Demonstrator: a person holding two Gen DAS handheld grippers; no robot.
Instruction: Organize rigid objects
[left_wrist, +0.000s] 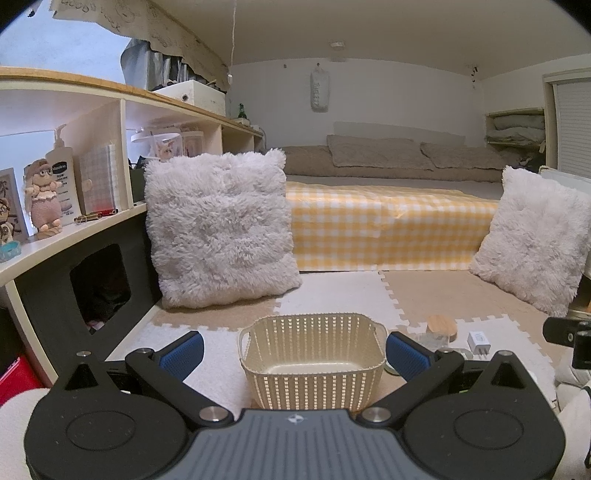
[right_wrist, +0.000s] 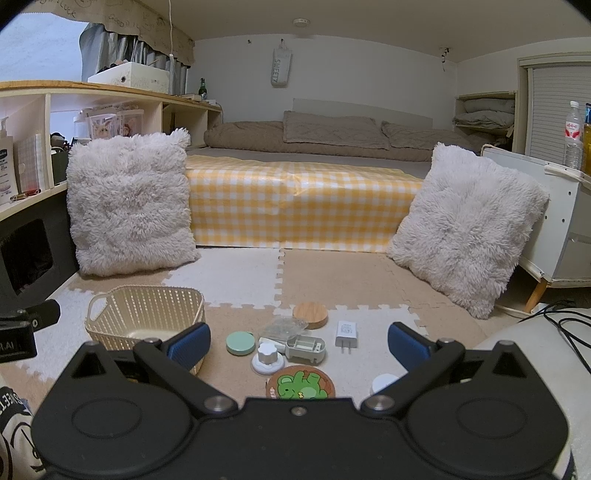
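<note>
A cream lattice basket (left_wrist: 314, 354) (right_wrist: 144, 317) stands on the foam mat, with nothing visible inside. My left gripper (left_wrist: 295, 356) is open, its blue pads on either side of the basket, which sits just beyond them. My right gripper (right_wrist: 299, 349) is open above a cluster of small items: a wooden lid (right_wrist: 310, 314), a white plug (right_wrist: 346, 332), a green round lid (right_wrist: 240, 342), a white knob (right_wrist: 267, 357), a grey-green box (right_wrist: 306, 348), a clear bag (right_wrist: 284, 326), a frog coaster (right_wrist: 300, 384) and a white disc (right_wrist: 384, 383). The left view also shows the wooden lid (left_wrist: 441, 326) and plug (left_wrist: 479, 342).
Two fluffy white pillows (right_wrist: 129, 203) (right_wrist: 465, 225) lean at the mat's far corners, before a low bed with a yellow checked cover (right_wrist: 303, 203). A shelf unit (left_wrist: 92, 155) runs along the left. A white cabinet (right_wrist: 554, 221) and black cables (right_wrist: 565, 325) lie right.
</note>
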